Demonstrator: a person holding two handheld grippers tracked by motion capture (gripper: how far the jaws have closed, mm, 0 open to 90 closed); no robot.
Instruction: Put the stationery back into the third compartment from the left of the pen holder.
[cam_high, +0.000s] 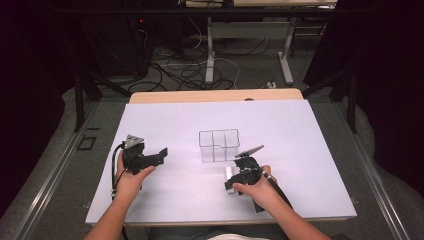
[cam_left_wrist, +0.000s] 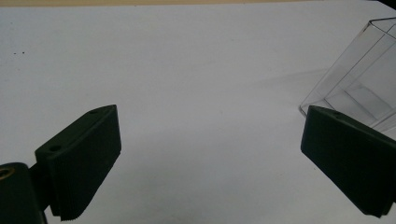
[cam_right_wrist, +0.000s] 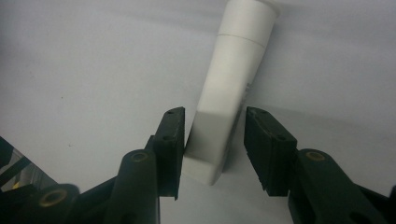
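A white tube (cam_right_wrist: 233, 84) lies on the white table sheet (cam_high: 300, 150), just in front of a clear divided box (cam_high: 219, 145). My right gripper (cam_right_wrist: 215, 116) points down at the tube, one jaw on each side of its flat end. The left pad sits at the tube's edge and a narrow gap separates the right pad from it, so the jaws are open around it. In the high view the tube (cam_high: 230, 172) pokes out beside my right gripper (cam_high: 231, 181). My left gripper (cam_high: 159, 159) rests at the left, aimed toward the box, with nothing between its wide-open jaws (cam_left_wrist: 210, 135).
The clear box (cam_left_wrist: 359, 79) stands upright near the table's middle, its compartments looking bare. A wooden table edge (cam_high: 215, 95) runs along the back. Beyond it, cables and desk legs cover the floor (cam_high: 200, 70).
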